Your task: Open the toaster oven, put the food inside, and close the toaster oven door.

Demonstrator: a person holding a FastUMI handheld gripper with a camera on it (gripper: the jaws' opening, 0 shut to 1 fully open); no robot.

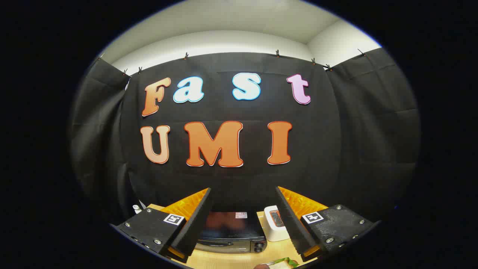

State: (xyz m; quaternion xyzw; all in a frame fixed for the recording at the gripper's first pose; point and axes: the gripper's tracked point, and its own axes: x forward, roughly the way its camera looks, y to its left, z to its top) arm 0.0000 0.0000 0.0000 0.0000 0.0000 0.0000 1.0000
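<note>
Table [224,259] below, the toaster oven [231,233] on it with its door shut, seen between the fingers, a white appliance [275,224] beside it. The gripper [243,213] rides high, spread wide, empty. Food [282,263] (possibly wrapped, hard to tell) lies nearest. Best drop low and square to the door's handle first.

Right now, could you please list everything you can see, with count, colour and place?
toaster oven: one, black with a silver front, door shut, on the table between and below the fingers.
white appliance: one, white, beside the toaster oven, by the right finger.
food: one item, green and pale, partly visible, on the table in front of the toaster oven.
table: one, light wood.
white bottle: one, small, at the table's far left corner.
gripper: one, fingers apart, holding nothing.
</note>
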